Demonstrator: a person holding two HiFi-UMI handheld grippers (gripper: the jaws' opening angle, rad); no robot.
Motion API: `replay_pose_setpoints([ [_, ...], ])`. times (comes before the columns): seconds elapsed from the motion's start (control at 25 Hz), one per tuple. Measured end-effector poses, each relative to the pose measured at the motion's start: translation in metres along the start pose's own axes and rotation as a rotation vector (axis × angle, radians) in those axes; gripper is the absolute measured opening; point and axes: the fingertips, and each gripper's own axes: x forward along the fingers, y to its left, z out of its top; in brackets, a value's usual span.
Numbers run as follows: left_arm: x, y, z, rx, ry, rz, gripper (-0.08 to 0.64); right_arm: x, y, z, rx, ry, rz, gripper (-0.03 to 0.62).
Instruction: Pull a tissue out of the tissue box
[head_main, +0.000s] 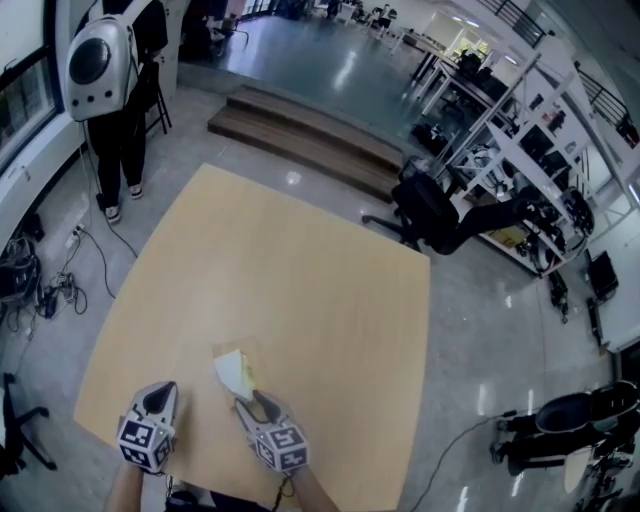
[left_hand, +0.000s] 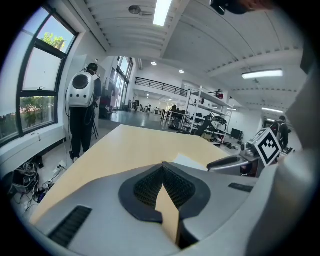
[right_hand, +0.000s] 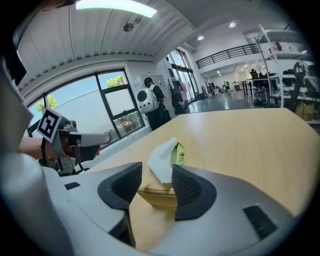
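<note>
Ribbed black pads of the right gripper (right_hand: 156, 176) stand wide apart at lower centre, gripping nothing, with a crumpled white tissue (right_hand: 162, 157) rising between them from the tan tissue box (right_hand: 159, 196) on the smooth pale wooden table (right_hand: 240, 140). Its green-and-yellow label (right_hand: 180, 158) is too small to read. Grey jaws of the left gripper (left_hand: 162, 169) meet tip to tip, empty

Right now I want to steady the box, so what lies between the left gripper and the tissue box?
Only bare table: the head view shows nothing but tabletop between the left gripper and the tissue box.
</note>
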Motion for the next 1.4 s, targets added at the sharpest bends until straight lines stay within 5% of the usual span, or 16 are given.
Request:
replay_pose_setpoints([
  [0.36, 0.001, 0.003, -0.001, -0.009, 0.004, -0.001, 0.008, 0.006, -0.004, -0.002, -0.005, 0.017, -0.036, 0.195],
  [0.56, 0.002, 0.001, -0.003, -0.008, 0.004, -0.002, 0.008, 0.004, -0.013, -0.004, -0.014, 0.016, -0.094, 0.058],
  [0.72, 0.001, -0.001, -0.003, -0.005, 0.004, 0.001, 0.008, 0.001, -0.017, -0.005, -0.009, 0.012, -0.108, 0.014],
  [1.4, -0.003, 0.0, -0.001, 0.003, -0.011, 0.009, 0.008, 0.003, -0.016, -0.006, 0.014, 0.007, -0.086, 0.006],
])
